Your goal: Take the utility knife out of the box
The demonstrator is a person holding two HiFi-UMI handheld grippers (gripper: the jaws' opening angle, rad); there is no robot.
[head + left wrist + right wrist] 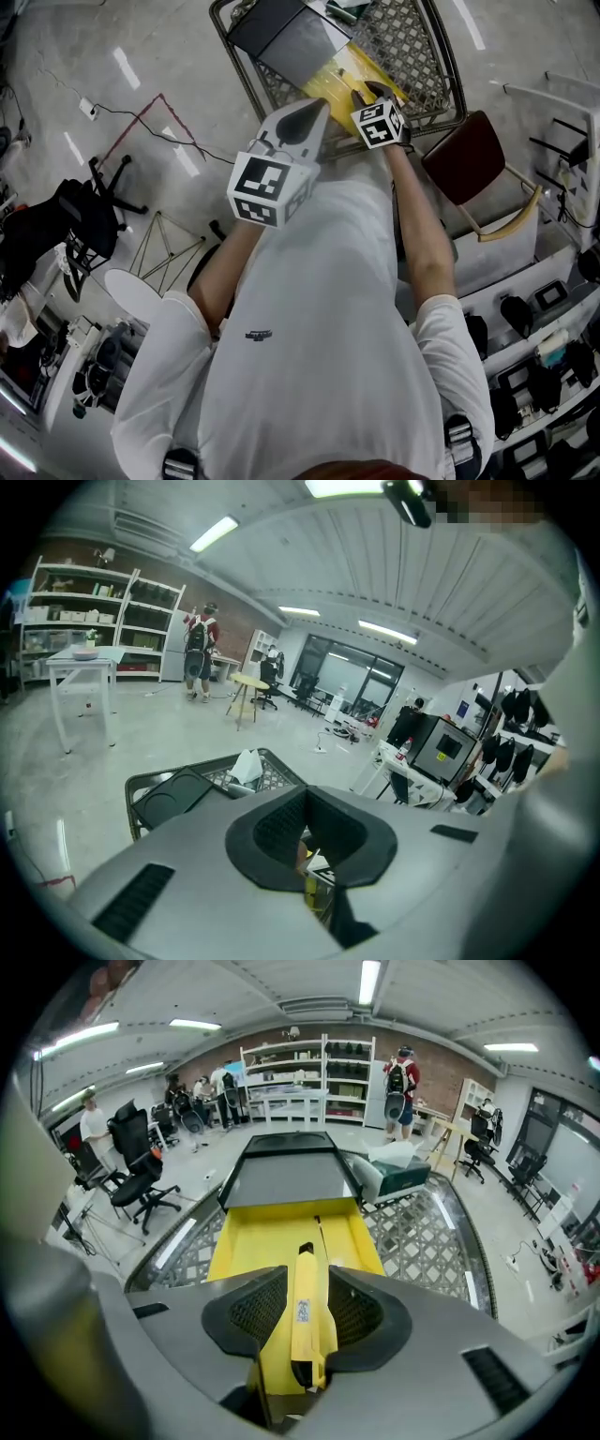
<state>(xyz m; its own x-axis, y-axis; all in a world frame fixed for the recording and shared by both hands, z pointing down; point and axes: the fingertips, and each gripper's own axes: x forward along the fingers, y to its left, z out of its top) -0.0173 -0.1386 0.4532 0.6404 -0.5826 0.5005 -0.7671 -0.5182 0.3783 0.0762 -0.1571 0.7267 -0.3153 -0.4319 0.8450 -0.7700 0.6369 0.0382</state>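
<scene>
A yellow utility knife (305, 1312) sits lengthwise between the pads of my right gripper (307, 1279), which is shut on it. Just beyond it lies the open yellow box (272, 1241) with its dark grey lid (286, 1180) folded back. In the head view the box (342, 75) rests on a metal mesh table (417, 47), and the right gripper (364, 94) is at its near edge. My left gripper (314, 111) hovers beside it at the left, raised, shut on nothing. The left gripper (305, 794) points over the table's corner (187, 785).
A teal box with white paper (398, 1171) lies on the mesh right of the lid. A red chair (469, 155) stands right of the table, a black office chair (84, 225) and a white stool (141, 295) at the left. Shelves with gear (553, 347) line the right.
</scene>
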